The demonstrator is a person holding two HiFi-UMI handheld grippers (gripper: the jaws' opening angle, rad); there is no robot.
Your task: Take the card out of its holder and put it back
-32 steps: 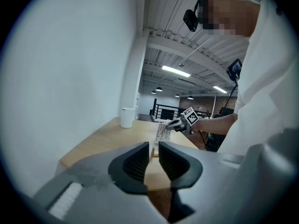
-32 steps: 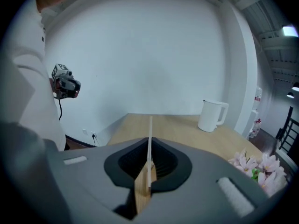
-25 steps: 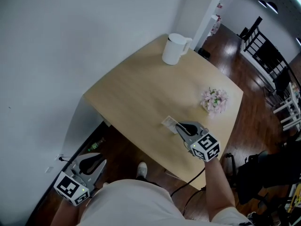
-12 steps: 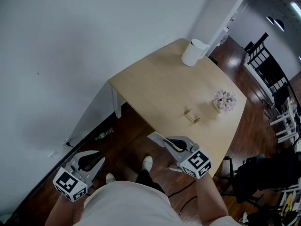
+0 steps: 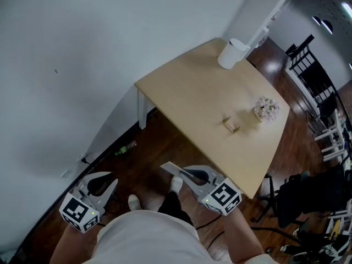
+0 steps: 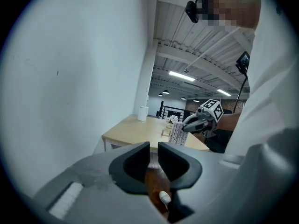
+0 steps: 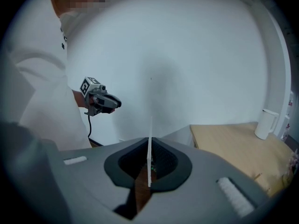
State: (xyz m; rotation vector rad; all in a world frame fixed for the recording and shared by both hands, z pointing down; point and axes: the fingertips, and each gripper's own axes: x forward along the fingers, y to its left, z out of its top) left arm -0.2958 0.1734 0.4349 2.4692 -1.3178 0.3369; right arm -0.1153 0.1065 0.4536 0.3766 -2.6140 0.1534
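Note:
A white card (image 5: 170, 168) is pinched in my right gripper (image 5: 186, 174), which is shut on it and hangs over the wood floor, well off the table. In the right gripper view the card (image 7: 150, 143) stands edge-on between the pads. The small wooden card holder (image 5: 231, 125) stands without a card on the light wood table (image 5: 187, 95). My left gripper (image 5: 102, 185) hovers low at the left near the wall, with nothing between its jaws, which stand a narrow gap apart (image 6: 153, 154). From the left gripper view the card (image 6: 177, 133) shows in front of the table.
A white jug (image 5: 230, 53) stands at the table's far corner and a small pink flower bunch (image 5: 267, 108) beside the holder. A white wall (image 5: 82, 48) runs along the left. Black chairs (image 5: 308, 65) and a stool stand at the right. The person's shoes (image 5: 133, 202) are on the floor.
The right gripper has pulled the card away from the holder and off the table's edge, out over the floor. The table now lies farther off; the left gripper has drawn back with the person.

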